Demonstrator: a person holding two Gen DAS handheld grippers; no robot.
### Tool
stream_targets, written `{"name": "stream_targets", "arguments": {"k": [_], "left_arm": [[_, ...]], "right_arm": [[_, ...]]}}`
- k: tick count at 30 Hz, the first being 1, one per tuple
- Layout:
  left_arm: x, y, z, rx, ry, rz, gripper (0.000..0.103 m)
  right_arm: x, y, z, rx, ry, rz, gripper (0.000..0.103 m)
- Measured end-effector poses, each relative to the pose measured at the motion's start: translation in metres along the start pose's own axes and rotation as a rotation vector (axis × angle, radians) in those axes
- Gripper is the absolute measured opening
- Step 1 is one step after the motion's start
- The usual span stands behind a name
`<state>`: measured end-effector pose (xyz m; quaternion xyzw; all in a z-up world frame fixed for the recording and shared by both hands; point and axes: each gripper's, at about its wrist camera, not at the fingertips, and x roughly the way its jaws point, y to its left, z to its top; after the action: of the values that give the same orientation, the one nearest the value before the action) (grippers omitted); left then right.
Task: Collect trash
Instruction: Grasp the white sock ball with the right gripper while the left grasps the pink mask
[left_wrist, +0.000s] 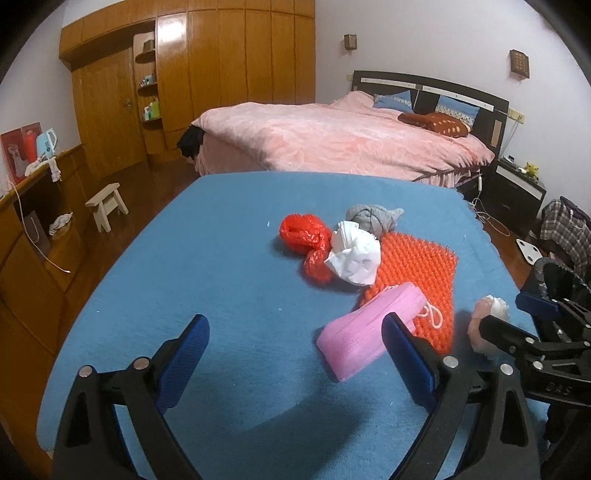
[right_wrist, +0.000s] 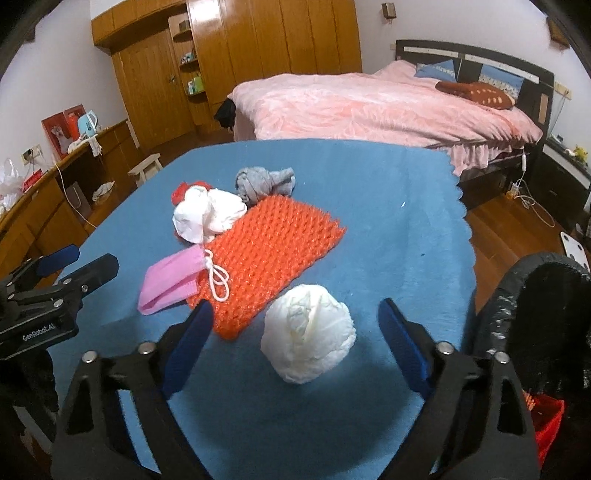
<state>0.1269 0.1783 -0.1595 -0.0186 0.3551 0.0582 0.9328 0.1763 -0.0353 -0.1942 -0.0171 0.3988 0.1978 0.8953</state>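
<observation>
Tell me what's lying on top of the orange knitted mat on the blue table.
On the orange mat rest part of the pink face mask with its white ear loop, and the crumpled white bag overlapping its far corner. Anything beneath them is covered.

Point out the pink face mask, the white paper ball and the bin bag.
pink face mask (left_wrist: 364, 332), left wrist view, middle of its folded body.
white paper ball (right_wrist: 308, 334), right wrist view, its centre.
bin bag (right_wrist: 517, 291), right wrist view, black rim.

Around one orange mat (right_wrist: 273, 254) on the surface (right_wrist: 388, 229) are counted two white wads (right_wrist: 308, 341) (right_wrist: 207, 216), one red bag (left_wrist: 303, 236), one pink mask (right_wrist: 171, 280), one grey cloth (right_wrist: 264, 182).
</observation>
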Motion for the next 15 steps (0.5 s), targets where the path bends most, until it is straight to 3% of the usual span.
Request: {"name": "stream_targets", "arguments": {"k": [4,15], "left_arm": [[0.007,-0.001,-0.001,-0.002,0.014,-0.006,0.092],[0.031,-0.014,-0.005,0.004,0.068,-0.043,0.087]], "right_arm": [[0.006,-0.002,-0.004,0.004,0.021,0.005,0.080],[0.018,-0.007,-0.007,0.035,0.066,0.008,0.057]]}}
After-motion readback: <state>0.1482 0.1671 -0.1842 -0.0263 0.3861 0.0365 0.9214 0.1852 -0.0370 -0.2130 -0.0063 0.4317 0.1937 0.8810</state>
